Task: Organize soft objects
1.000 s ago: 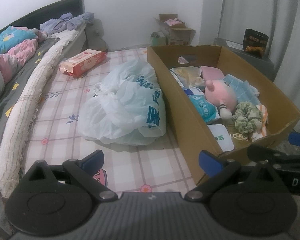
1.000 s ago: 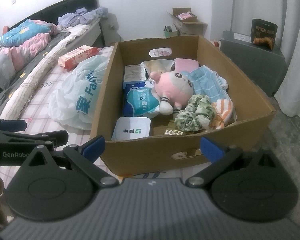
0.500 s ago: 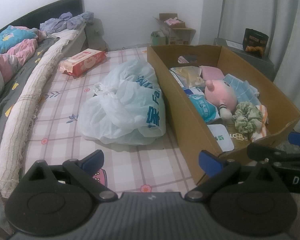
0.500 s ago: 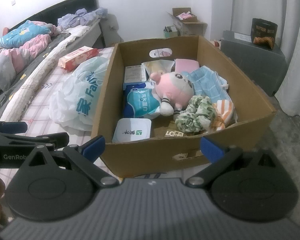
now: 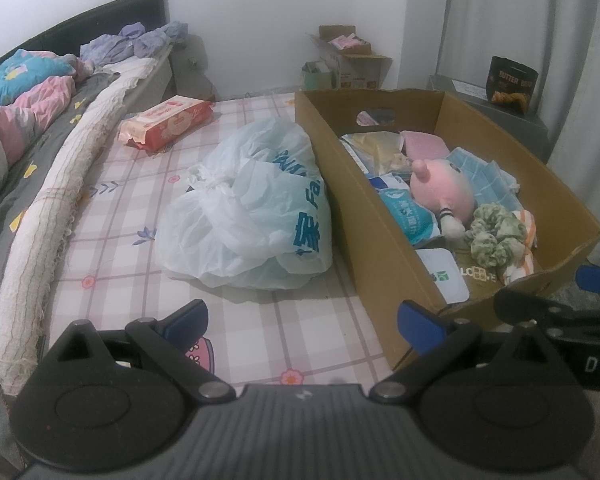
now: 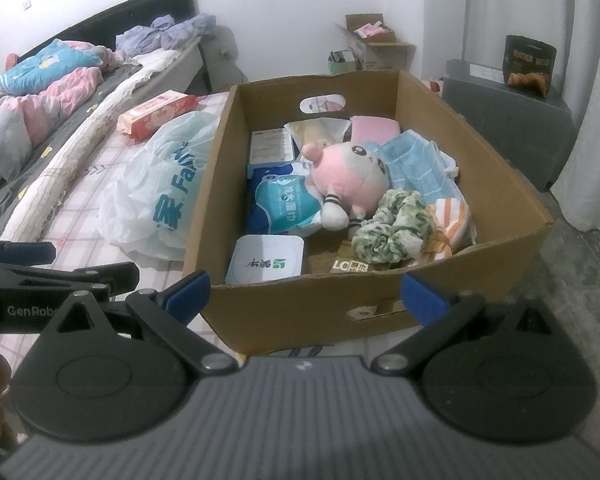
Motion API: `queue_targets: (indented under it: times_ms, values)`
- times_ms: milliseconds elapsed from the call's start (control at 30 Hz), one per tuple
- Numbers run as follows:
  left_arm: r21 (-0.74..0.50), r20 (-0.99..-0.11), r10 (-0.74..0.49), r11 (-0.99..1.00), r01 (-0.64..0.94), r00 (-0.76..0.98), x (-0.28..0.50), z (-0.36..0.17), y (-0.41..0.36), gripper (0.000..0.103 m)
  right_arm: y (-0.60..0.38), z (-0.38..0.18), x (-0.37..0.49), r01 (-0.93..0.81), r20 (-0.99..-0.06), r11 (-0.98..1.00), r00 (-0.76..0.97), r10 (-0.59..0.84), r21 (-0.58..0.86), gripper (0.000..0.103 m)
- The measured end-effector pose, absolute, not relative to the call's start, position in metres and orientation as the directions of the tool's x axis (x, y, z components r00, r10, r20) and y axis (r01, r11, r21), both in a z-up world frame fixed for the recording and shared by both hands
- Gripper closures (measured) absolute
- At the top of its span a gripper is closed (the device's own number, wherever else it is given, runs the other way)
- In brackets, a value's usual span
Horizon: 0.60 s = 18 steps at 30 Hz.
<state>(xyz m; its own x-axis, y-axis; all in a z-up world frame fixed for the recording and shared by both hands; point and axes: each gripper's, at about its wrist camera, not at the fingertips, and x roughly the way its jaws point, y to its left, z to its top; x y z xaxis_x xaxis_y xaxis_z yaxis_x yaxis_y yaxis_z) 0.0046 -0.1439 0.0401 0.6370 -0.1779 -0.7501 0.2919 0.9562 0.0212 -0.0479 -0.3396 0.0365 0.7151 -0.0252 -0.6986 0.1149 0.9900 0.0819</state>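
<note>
A bed [image 5: 112,240] with a pink checked sheet fills the left of both views, a long rolled cream blanket [image 5: 56,200] lying along it beside a rumpled pink and blue quilt [image 5: 24,88]. On the sheet stands an open brown cardboard box [image 6: 380,308], its near wall just ahead of the right gripper [image 6: 304,292]. Touching the box's left wall is a knotted white plastic bag with blue lettering [image 5: 252,208], and farther back, apart from the bag, lies a red and pink pack of wipes [image 5: 168,120].

Inside the box, a round pink plush toy with striped limbs [image 6: 350,178] lies in the middle, resting against a blue and white soft packet [image 6: 286,204]. A light blue checked cloth [image 6: 414,164] is behind it to the right, a green patterned fabric scrunchie [image 6: 392,226] sits in front of it, touching an orange striped cloth [image 6: 448,228]. A white rectangular lidded pack [image 6: 266,258] lies at the near left corner; its label is too blurred to read.

The left gripper [image 5: 300,316] hovers over the sheet near the bag, jaws spread wide and empty. The right gripper's jaws are likewise wide apart, holding nothing.
</note>
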Motion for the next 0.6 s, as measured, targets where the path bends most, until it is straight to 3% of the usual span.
queue_targets:
  times_ms: [600]
  values:
    - [0.017,-0.761,-0.172,0.959,0.284,0.626,0.0069,0.0361,-0.1448,0.002,-0.3387,0.0326,-0.0471,0.116,-0.704,0.990,0.710,-0.023,0.085,0.001]
